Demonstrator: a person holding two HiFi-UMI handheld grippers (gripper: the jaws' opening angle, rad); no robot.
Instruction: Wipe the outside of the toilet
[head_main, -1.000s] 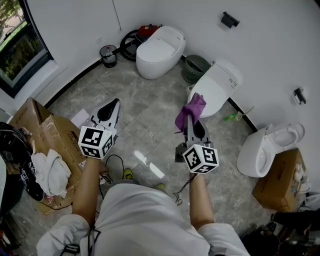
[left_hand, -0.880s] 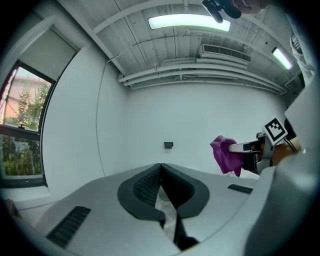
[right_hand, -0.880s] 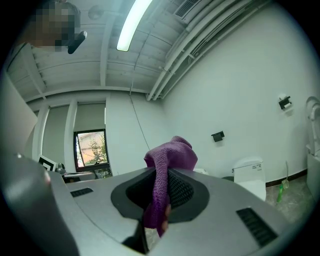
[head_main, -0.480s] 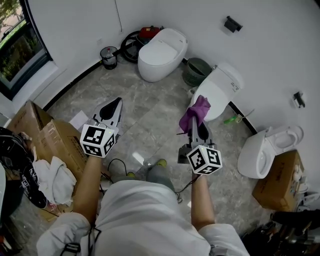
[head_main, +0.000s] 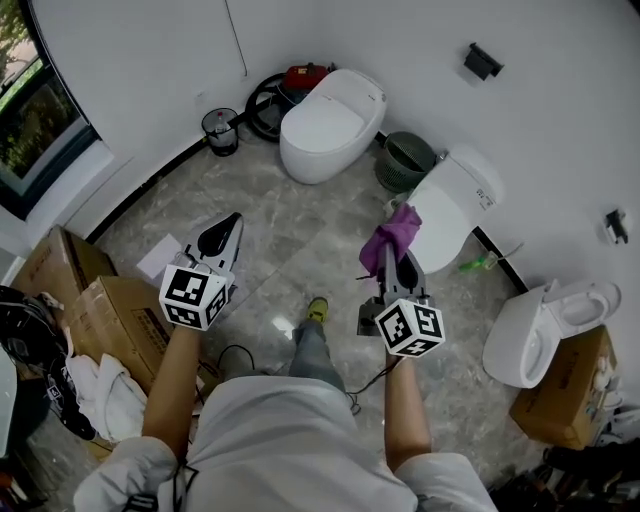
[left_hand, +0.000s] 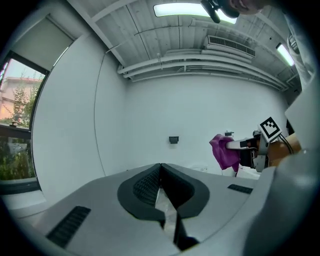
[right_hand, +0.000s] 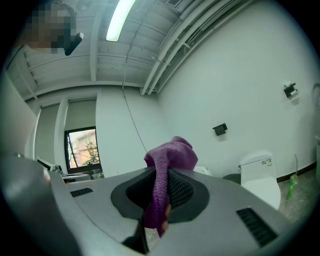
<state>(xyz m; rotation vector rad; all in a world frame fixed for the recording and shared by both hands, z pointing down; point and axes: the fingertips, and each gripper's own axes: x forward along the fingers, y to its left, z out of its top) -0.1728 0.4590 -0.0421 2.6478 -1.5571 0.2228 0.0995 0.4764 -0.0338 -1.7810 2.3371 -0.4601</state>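
Observation:
A purple cloth bunches out of my right gripper, whose jaws are shut on it; in the right gripper view the cloth hangs down between the dark pads. Just beyond the cloth stands a white toilet with its lid closed, seen again at the right of the right gripper view as the toilet. A second, rounder white toilet stands against the back wall. My left gripper hovers over the grey floor at the left, jaws shut and empty; from it I see the cloth to the right.
A green basket sits between the two toilets. A third toilet with its lid up is at the right beside a cardboard box. Cardboard boxes lie at the left. A small bin and a red vacuum stand by the back wall.
The view has shifted forward toward the toilets, and the person's foot has stepped ahead. Both grippers keep their pose, the cloth still held in the right one.

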